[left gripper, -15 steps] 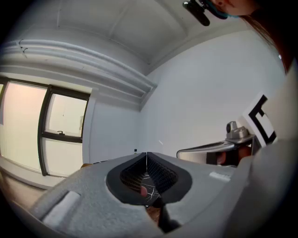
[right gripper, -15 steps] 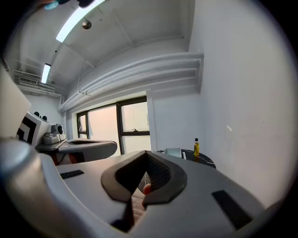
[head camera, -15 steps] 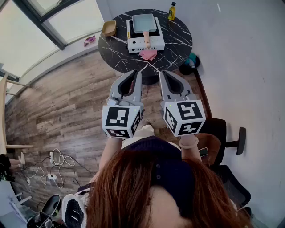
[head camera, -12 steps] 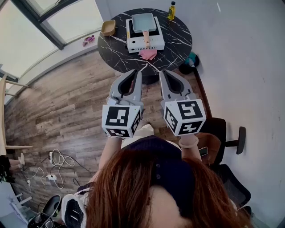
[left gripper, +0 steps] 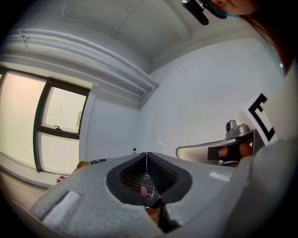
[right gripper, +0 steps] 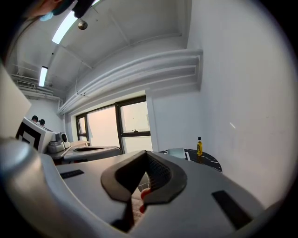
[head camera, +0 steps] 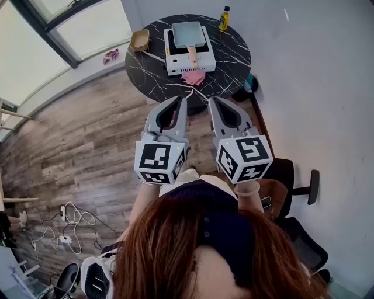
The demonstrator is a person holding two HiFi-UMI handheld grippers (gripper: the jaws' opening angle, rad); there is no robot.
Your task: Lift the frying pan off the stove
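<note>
A pale rectangular frying pan [head camera: 188, 34] with a wooden handle [head camera: 191, 54] sits on a white stove [head camera: 188, 57] on a round black marble table [head camera: 234, 55], far ahead. Both grippers hang side by side well short of the table, over the wooden floor. My left gripper [head camera: 184, 99] is shut and empty, its tips meeting in the left gripper view [left gripper: 146, 154]. Just as empty, my right gripper [head camera: 211, 99] is shut too, with its jaws touching at the tip [right gripper: 147, 153]. In the right gripper view the pan [right gripper: 177, 152] is small and distant.
A yellow bottle [head camera: 223, 18], a tan bowl [head camera: 139, 40] and a pink cloth [head camera: 193, 76] share the table with the stove. A teal object [head camera: 250, 82] lies by the table's foot. A dark chair [head camera: 292, 181] stands at the right by the wall, and cables [head camera: 73, 222] trail at lower left.
The table sits slightly higher and further left in the head view and the floor has slid by. Both grippers stay shut, side by side, a little nearer the table.
</note>
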